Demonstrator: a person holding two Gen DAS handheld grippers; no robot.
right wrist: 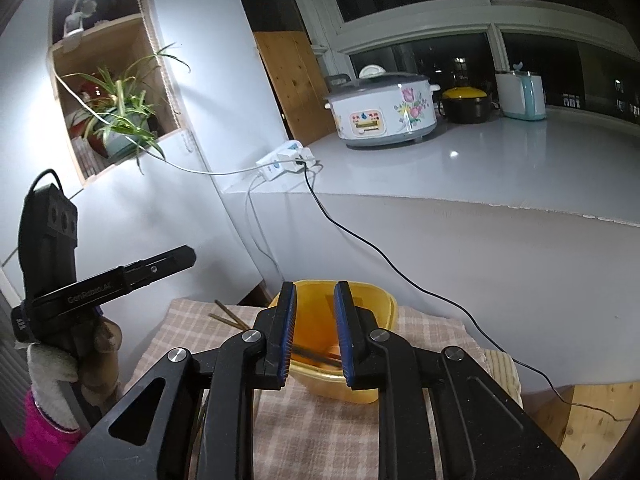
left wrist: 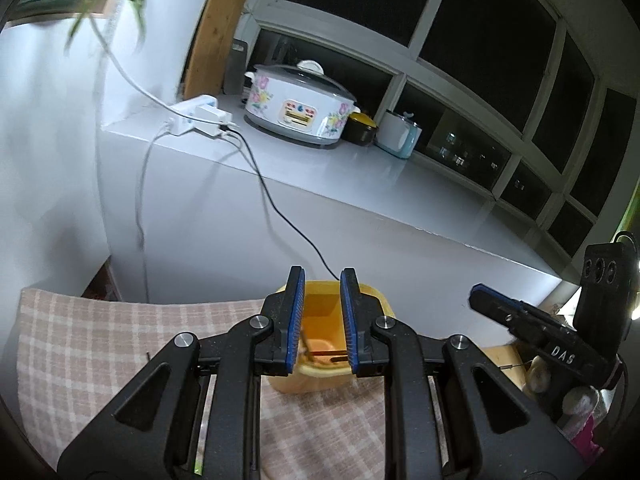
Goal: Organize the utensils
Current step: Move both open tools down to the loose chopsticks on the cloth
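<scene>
Two hand-held grippers above a yellow tub (right wrist: pixel 348 320), the landmark for all places below. The tub stands on a pink-and-white checked cloth (left wrist: pixel 100 344) and already holds dark chopsticks (right wrist: pixel 316 356) lying flat on its floor; one further pair of chopsticks (right wrist: pixel 228 316) rests on the cloth just left of the tub, seen from the right wrist.

The left gripper (left wrist: pixel 322 320) hovers over the tub with its blue-padded jaws parted a little and nothing between them. The right gripper (right wrist: pixel 314 328) hangs likewise over the tub's near rim, jaws slightly apart and empty. Each gripper shows at the edge of the other's view.

Step in hand, by judgement: fetching the loose pair. To do it well, the nearer gripper should come down on the sticks across their length near the middle, close on both together so neither rolls off the cloth, lift clear of the rim, and release low inside the tub, parallel to those already there.

Beyond the tub a black cable (right wrist: pixel 360 236) trails down from a power strip (right wrist: pixel 284 160) on a grey-white counter (right wrist: pixel 500 152). On that counter stand a flowered cooker (right wrist: pixel 380 108), a dark pot with yellow lid (right wrist: pixel 466 104) and a pale blue appliance (right wrist: pixel 522 94). Behind it, dark night windows; left of the tub, a white wall with a wooden shelf and potted plant (right wrist: pixel 120 116).
</scene>
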